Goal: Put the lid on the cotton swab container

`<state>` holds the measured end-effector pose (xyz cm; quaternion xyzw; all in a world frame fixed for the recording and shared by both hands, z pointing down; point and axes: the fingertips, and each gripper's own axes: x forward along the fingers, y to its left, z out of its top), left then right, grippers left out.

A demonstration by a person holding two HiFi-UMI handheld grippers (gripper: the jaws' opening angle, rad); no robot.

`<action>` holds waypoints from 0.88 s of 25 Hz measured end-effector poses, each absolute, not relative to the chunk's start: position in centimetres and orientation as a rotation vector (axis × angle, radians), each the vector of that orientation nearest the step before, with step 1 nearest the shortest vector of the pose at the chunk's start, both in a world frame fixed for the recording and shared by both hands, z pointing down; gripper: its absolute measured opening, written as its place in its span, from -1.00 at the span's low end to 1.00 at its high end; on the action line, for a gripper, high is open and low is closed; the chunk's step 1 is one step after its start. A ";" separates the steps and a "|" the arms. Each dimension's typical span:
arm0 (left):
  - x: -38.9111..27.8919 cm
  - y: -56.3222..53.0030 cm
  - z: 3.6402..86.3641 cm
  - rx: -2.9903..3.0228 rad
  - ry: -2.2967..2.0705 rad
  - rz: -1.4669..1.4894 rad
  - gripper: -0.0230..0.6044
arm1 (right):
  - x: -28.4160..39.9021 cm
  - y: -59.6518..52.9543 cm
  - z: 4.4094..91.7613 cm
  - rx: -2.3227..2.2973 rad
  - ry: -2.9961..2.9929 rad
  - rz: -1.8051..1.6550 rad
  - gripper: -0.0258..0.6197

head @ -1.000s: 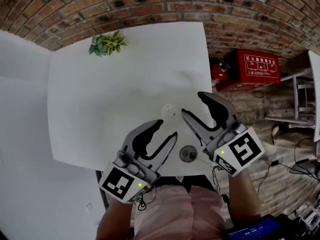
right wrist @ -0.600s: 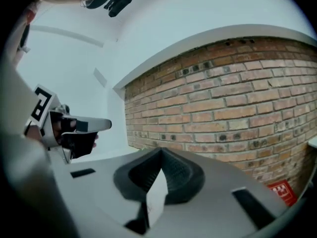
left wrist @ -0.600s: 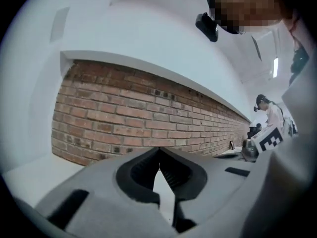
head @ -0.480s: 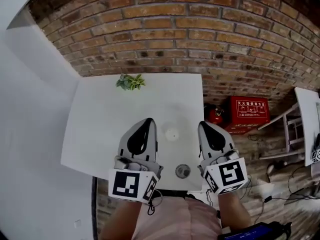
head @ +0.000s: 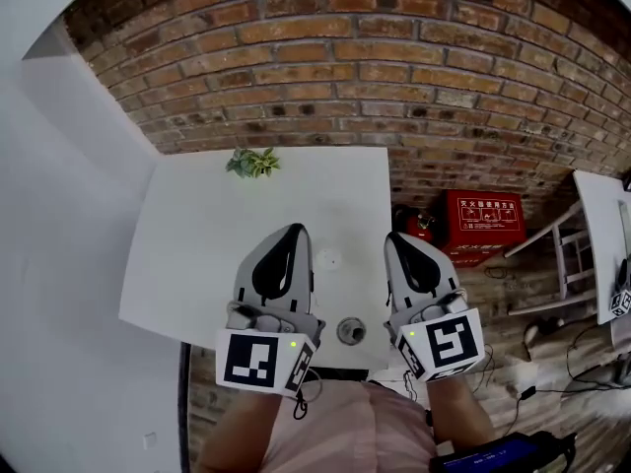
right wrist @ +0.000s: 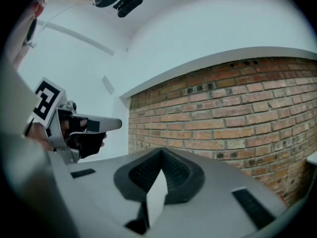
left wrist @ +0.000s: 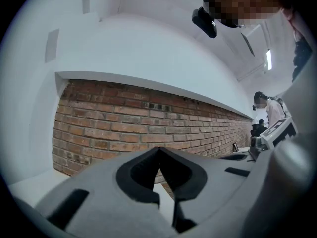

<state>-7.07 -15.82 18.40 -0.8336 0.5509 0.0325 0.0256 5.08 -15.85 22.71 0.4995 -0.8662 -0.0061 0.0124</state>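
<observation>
On the white table (head: 197, 254) lie two small round pieces: a white one (head: 328, 259) between my grippers and a greyish clear one (head: 350, 330) near the front edge. I cannot tell which is the lid and which is the cotton swab container. My left gripper (head: 293, 233) and right gripper (head: 395, 237) are held side by side above the table, both pointing level at the brick wall. In the left gripper view the left gripper (left wrist: 158, 150) is shut on nothing. The right gripper (right wrist: 161, 152) is likewise shut and empty. Neither touches the pieces.
A small green plant (head: 252, 162) stands at the table's far edge against the brick wall (head: 394, 77). Right of the table, on the floor, are a red extinguisher (head: 416, 227) and a red box (head: 483, 227). A white frame (head: 557, 254) stands further right.
Both grippers have risen off the table and turned level, and their jaws have gone from open to shut with nothing in them. The head view has tilted up toward the wall.
</observation>
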 end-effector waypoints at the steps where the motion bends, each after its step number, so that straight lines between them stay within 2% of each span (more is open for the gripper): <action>1: -7.0 -15.8 18.5 -2.581 1.705 0.101 -0.92 | 5.2 -15.8 22.6 1.560 -2.702 -0.018 -0.91; 22: -5.6 -16.3 19.8 -2.616 1.703 0.059 -0.92 | 6.1 -16.0 23.2 1.552 -2.715 0.007 -0.91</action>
